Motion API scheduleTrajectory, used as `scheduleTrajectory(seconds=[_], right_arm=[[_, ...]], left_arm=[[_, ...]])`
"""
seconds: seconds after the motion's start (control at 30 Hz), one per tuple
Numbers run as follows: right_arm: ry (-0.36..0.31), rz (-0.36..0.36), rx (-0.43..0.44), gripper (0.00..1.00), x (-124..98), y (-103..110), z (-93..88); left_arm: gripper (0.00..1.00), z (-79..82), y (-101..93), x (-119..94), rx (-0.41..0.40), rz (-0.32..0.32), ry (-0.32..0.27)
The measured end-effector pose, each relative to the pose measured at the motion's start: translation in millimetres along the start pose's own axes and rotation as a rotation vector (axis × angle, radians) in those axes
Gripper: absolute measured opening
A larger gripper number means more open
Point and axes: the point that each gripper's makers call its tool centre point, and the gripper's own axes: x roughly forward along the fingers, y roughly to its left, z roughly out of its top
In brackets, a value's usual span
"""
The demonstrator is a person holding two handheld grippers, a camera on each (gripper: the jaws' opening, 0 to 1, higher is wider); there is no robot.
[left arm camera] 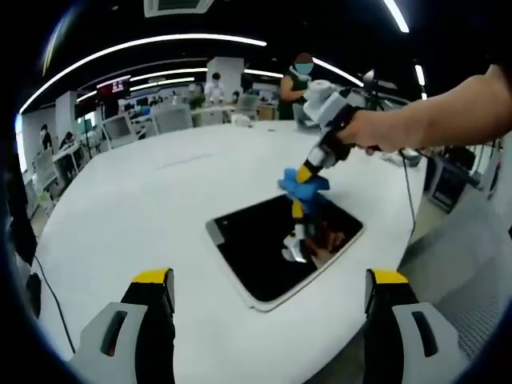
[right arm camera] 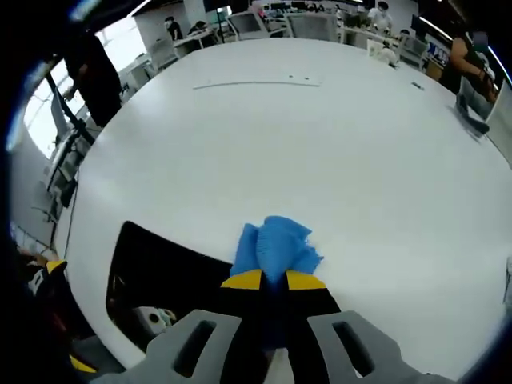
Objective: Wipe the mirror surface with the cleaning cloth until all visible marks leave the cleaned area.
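Observation:
A dark rectangular mirror [left arm camera: 272, 244] with a pale rim lies flat on the white table [left arm camera: 160, 200]. My right gripper [left arm camera: 306, 174], held by a person's hand, is shut on a blue cleaning cloth [left arm camera: 304, 186] and presses it at the mirror's far edge. In the right gripper view the blue cloth [right arm camera: 276, 248] bulges out beyond my shut yellow-tipped right gripper [right arm camera: 273, 280], with the mirror [right arm camera: 160, 276] to its left. My left gripper [left arm camera: 270, 284] hovers open near the table's front edge, short of the mirror, holding nothing.
The big white table stretches far behind the mirror. Desks, monitors and chairs [left arm camera: 172, 118] line the room's back. A person [left arm camera: 296, 84] stands beyond the table, with others further off. A cable [left arm camera: 408, 196] hangs off the table's right edge.

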Motion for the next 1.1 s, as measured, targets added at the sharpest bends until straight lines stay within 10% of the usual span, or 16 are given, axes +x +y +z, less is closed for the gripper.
scheduleTrajectory(seconds=[0.47,1.1], right_arm=[[-0.086,0.035,0.046,0.04,-63,-23,29.1],[-0.023,-0.021,0.112,0.04,-78,-81,-41.8]], left_arm=[[1.0,-1.3,5.2,-2,-0.005,0.024,0.007],[1.0,2.1,7.2,-2,0.009,0.037,-0.008]])
